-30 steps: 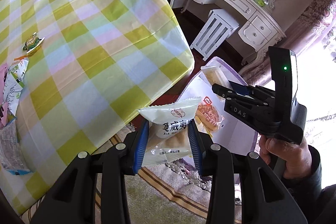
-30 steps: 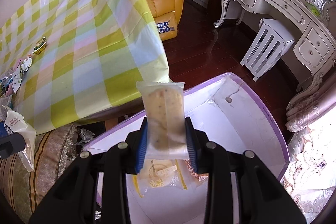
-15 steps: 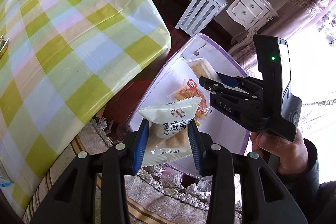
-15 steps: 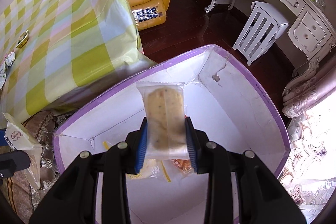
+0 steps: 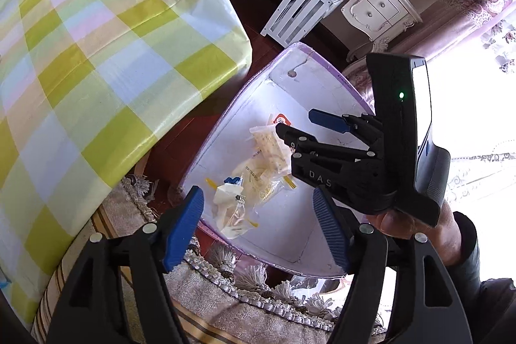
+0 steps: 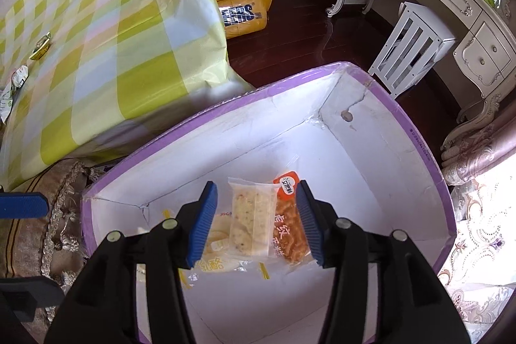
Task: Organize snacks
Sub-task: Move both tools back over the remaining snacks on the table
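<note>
While both grippers are held above a white box with a purple rim (image 6: 429, 150), their jaws have just been opening, and each packet has been let go. The left gripper (image 5: 258, 228) is seen from its own camera with its blue pads set wide apart and nothing pressed between them. Below that gap, a white snack packet (image 5: 230, 208) is seen inside the box at its near end, blurred, so whether it lies flat or is tumbling cannot be told. The right gripper (image 6: 254, 221) is likewise spread, its pads clear of the pale speckled bar packet (image 6: 250, 215), which sits between them but is not pinched. That bar is laid over two other packets on the box floor: an orange-labelled pastry packet (image 6: 288, 224) just to its right and a yellow-printed packet (image 6: 216, 260) to its left. In the left view the right gripper (image 5: 309, 124) is seen reaching over the box, held by a hand (image 5: 419, 224) in a dark sleeve. A table with a yellow-green checked cloth (image 6: 96, 37) stands beside the box, with a few small snacks (image 6: 40, 49) left on it. A fringed cushion (image 5: 225, 295) is seen under the near edge of the box.
</note>
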Available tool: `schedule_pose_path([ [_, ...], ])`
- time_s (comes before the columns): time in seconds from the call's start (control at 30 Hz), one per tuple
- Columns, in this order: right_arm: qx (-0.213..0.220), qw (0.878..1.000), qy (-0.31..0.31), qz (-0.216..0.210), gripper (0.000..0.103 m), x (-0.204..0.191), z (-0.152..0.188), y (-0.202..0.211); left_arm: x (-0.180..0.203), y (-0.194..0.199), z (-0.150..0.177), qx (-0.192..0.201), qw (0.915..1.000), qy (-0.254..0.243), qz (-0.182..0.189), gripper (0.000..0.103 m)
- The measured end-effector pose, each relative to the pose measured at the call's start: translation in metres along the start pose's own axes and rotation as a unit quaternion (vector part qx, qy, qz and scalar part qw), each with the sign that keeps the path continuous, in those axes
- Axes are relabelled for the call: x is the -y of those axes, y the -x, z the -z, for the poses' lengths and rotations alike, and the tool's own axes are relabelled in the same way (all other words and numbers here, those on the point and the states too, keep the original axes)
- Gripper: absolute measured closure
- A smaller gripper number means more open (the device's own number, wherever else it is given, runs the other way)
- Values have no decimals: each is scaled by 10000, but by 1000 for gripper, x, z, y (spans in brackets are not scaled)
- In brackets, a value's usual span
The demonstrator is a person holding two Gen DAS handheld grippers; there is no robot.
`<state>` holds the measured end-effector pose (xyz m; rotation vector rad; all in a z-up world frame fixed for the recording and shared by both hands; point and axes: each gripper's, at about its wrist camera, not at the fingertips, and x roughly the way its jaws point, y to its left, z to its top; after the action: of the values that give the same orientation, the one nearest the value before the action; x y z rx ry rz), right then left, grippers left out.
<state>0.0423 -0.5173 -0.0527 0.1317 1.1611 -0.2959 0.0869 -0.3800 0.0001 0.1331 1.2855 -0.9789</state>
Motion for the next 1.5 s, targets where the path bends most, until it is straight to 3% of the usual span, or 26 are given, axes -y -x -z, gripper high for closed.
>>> schedule_pose_path([
  [0.27, -174, 9966, 779, -186, 47, -62, -10, -30, -61, 56, 26, 738, 9924, 623, -769, 33],
  [0.4, -167, 9956, 917, 2, 47, -82, -17, -37, -94, 83, 47, 1004, 9845, 1079, -949, 29],
  [0.5, -164, 9960, 869, -106, 48, -87, -21, -37, -111, 97, 59, 1135, 9806, 1278, -957, 29],
  [0.6, -147, 9950, 984, 9, 56, -97, -24, -36, -120, 104, 66, 1230, 9783, 1406, -892, 29],
  [0.87, -116, 9959, 893, -31, 57, -107, -32, -32, -126, 116, 74, 1439, 9752, 1486, -782, 28],
  [0.97, -112, 9961, 871, -54, 38, -104, -27, -23, -130, 124, 79, 1538, 9726, 1523, -854, 26],
  [1.07, 10, 9973, 734, 36, 37, -97, -23, -6, -136, 135, 86, 1694, 9678, 1572, -1002, 20],
  [1.23, 577, 9971, 493, 73, 37, -92, -34, 39, -146, 154, 96, 1924, 9565, 1701, -1383, 20],
  [1.3, 825, 9957, 421, 0, 30, -98, -41, 58, -147, 163, 100, 2049, 9514, 1663, -1587, 19],
  [1.5, 1565, 9854, 569, -348, 24, -144, -57, 108, -160, 193, 123, 2384, 9196, 1850, -2515, 13],
])
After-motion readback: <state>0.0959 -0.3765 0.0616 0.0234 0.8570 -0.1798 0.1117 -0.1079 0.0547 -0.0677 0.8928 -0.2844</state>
